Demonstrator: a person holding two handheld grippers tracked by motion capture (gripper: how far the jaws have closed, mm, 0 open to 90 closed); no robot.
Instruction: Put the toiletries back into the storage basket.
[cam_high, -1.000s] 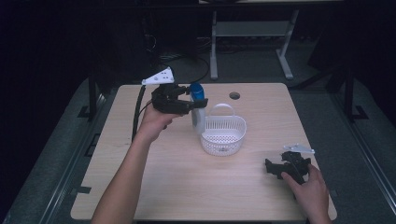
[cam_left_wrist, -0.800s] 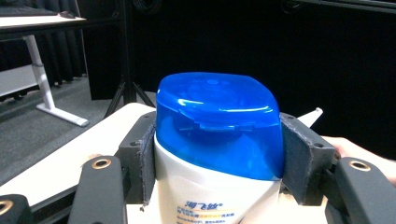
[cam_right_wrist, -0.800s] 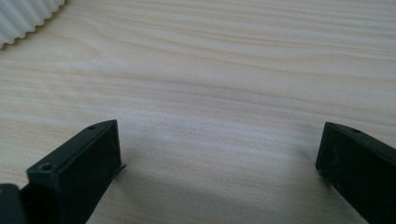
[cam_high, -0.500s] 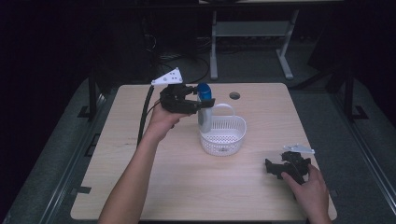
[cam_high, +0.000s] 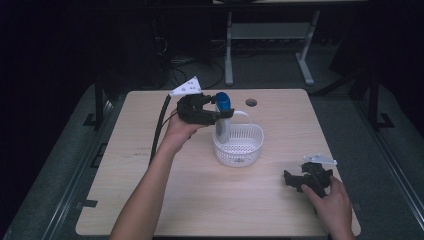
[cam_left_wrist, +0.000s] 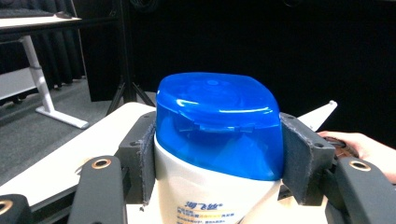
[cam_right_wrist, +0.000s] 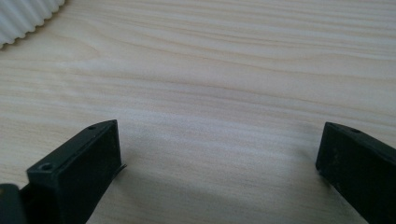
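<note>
My left gripper (cam_high: 220, 114) clamped on a white bottle with a blue cap (cam_high: 223, 120), bottle upright with its base inside the white slotted basket (cam_high: 245, 150) mid-table, my right gripper (cam_high: 300, 180) resting on the wooden table (cam_high: 150, 200), 2 jaws wide apart, nothing between them

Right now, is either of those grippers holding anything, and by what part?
The left gripper holds a white bottle by the sides of its blue cap, over the white basket. The right gripper is open, holding nothing.
</note>
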